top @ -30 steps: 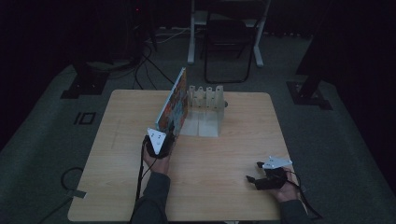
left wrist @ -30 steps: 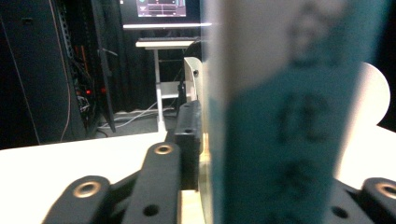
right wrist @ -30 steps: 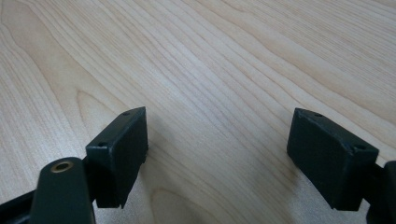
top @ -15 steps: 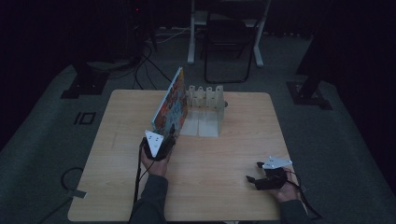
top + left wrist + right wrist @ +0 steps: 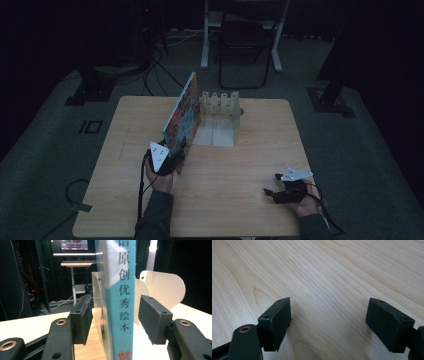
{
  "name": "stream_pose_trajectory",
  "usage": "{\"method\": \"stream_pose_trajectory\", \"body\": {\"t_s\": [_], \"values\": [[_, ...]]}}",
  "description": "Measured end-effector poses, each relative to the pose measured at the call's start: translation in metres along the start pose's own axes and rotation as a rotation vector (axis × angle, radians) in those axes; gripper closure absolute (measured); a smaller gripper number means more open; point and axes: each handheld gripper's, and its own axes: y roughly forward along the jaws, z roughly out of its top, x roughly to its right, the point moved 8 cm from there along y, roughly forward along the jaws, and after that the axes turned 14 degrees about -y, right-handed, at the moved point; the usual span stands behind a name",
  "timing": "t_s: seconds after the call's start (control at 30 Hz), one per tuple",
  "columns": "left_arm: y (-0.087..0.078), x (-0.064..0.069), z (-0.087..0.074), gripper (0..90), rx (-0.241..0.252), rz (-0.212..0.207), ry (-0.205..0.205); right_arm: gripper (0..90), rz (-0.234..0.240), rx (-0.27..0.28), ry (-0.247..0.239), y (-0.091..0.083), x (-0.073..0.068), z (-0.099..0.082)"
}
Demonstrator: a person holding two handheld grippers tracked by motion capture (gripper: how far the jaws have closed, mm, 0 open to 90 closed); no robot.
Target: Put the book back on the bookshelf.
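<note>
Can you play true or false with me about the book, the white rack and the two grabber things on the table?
1. The book stands upright between the left gripper's jaws. True.
2. The left jaws squeeze the book tight. False: there are gaps on both sides of the spine.
3. The right gripper holds a pencil. False: it is open and empty, over bare table.
4. A white rack stands behind the book. True.
5. The book lies flat on the table. False: it stands on edge.
</note>
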Motion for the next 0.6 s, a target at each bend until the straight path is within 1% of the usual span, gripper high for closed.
{"method": "stream_pose_trajectory", "body": {"t_s": [0.17, 0.4, 0.43, 0.6], "values": [[-0.005, -0.001, 0.0, 44.9, -0.016, -0.016, -0.018, 20.0, 0.0, 0.0, 0.0, 0.0, 0.0, 0.0], [-0.012, -0.002, 0.0, 44.9, -0.032, -0.039, -0.017, 20.0, 0.001, 0.0, -0.001, 0.0, 0.0, 0.0], [-0.014, -0.002, 0.0, 44.9, -0.037, -0.049, -0.027, 20.0, 0.001, 0.0, -0.001, 0.0, 0.0, 0.0], [-0.019, -0.005, -0.002, 45.0, -0.056, -0.055, -0.035, 19.9, 0.001, 0.0, -0.001, 0.0, 0.0, 0.0]]}}
